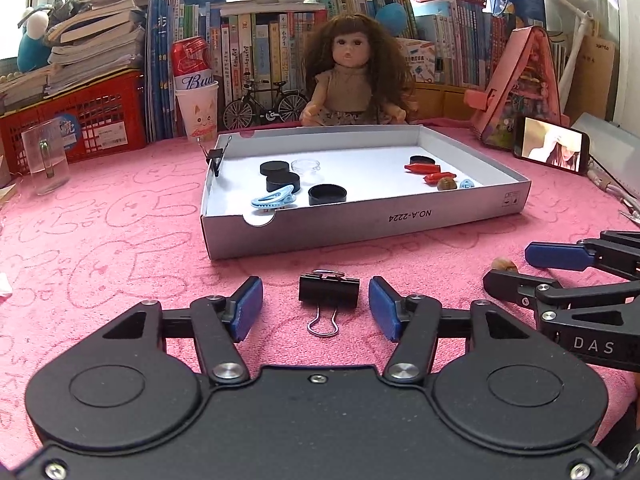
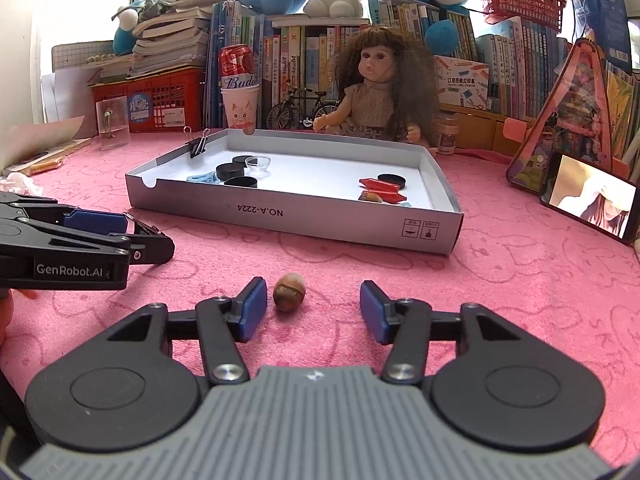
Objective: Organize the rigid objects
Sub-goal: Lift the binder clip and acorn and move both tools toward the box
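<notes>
The left wrist view shows a black binder clip [image 1: 329,294] low in the middle, lying on the pink table [image 1: 120,248] between the blue pads of the left hand-held gripper [image 1: 316,306]. The pads are apart and do not touch it.

The right wrist view shows a brown nut [image 2: 289,291] instead. The right hand-held gripper [image 2: 313,310] stands open around it, not touching. The white box [image 2: 340,220] sits behind, in the middle of the frame.
</notes>
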### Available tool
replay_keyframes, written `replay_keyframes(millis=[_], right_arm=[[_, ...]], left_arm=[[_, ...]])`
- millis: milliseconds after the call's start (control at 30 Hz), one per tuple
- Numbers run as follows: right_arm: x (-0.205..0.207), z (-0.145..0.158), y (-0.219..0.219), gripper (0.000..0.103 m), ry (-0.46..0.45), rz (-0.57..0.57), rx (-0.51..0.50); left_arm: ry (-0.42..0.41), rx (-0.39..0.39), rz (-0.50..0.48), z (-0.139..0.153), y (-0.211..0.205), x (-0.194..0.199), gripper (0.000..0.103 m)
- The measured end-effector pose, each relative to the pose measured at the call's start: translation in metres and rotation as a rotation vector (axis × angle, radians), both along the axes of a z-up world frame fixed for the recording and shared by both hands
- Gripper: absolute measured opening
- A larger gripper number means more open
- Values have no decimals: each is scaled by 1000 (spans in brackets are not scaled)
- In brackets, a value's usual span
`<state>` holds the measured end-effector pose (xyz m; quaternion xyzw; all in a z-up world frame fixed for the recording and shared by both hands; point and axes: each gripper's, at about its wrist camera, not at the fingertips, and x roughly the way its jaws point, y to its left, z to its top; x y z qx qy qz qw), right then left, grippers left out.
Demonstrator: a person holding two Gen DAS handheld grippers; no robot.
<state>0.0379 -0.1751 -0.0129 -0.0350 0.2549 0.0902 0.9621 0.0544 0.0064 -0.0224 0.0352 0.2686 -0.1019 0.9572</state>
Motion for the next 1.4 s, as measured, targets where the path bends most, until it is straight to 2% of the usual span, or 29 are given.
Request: replay_keyframes(millis=[133, 200, 233, 333, 400, 467, 500, 1400], right_arm=[[1, 1, 1, 65, 8, -14, 6], [1, 1, 1, 64, 9, -21, 12], [1, 1, 2, 57, 10, -20, 16], [0, 3, 4, 47, 12, -16, 25], [0, 4, 5, 37, 15, -9, 28], [0, 5, 6, 22, 19, 0, 26], [0, 6, 7, 20, 20, 8, 25], [8, 23, -1, 21, -1, -47, 45]], left_arm=[[-3, 1, -6, 0, -1, -2, 50], [-6, -1, -6, 0, -3, -2, 35], [-5, -4, -10, 1, -4, -3, 31], [-2, 6, -1, 3, -8, -3, 30], [2, -6, -4, 3, -8, -3, 30], [6, -17, -6, 4, -8, -4, 30], [7, -20, -7, 5, -8, -5, 30], [-9, -59, 66, 26, -5, 0, 30]])
